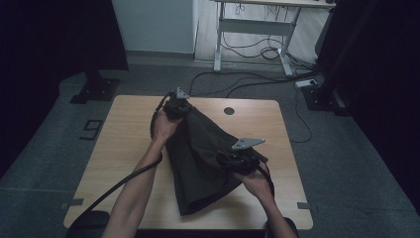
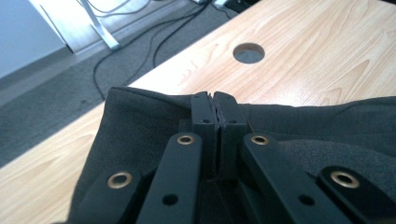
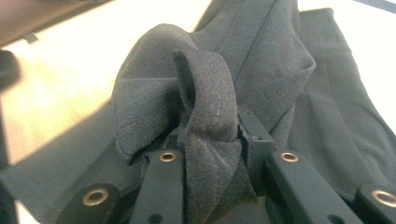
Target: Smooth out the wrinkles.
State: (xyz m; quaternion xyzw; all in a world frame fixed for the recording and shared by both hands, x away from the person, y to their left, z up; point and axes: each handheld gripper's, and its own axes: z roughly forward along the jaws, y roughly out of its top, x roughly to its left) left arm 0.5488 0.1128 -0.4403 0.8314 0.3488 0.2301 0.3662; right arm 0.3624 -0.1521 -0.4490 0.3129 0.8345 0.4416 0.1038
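Gripping dark garment (image 1: 198, 158) with both claws over the tabletop (image 1: 124, 148).
My left claw (image 1: 177, 106) clamps its 12 o'clock corner; my right claw (image 1: 237, 159) clamps a bunched fold at 4 o'clock.

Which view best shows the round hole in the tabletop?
Left gripper view: the hole sits large and unobstructed beyond the dark garment. High view shows it small, near the table's far edge. Right gripper view gives garment and bare tabletop.

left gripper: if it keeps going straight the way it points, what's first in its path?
Past the dark cloth it is shut on, the left gripper probably meets bare table near the round hole; depth is unclear.
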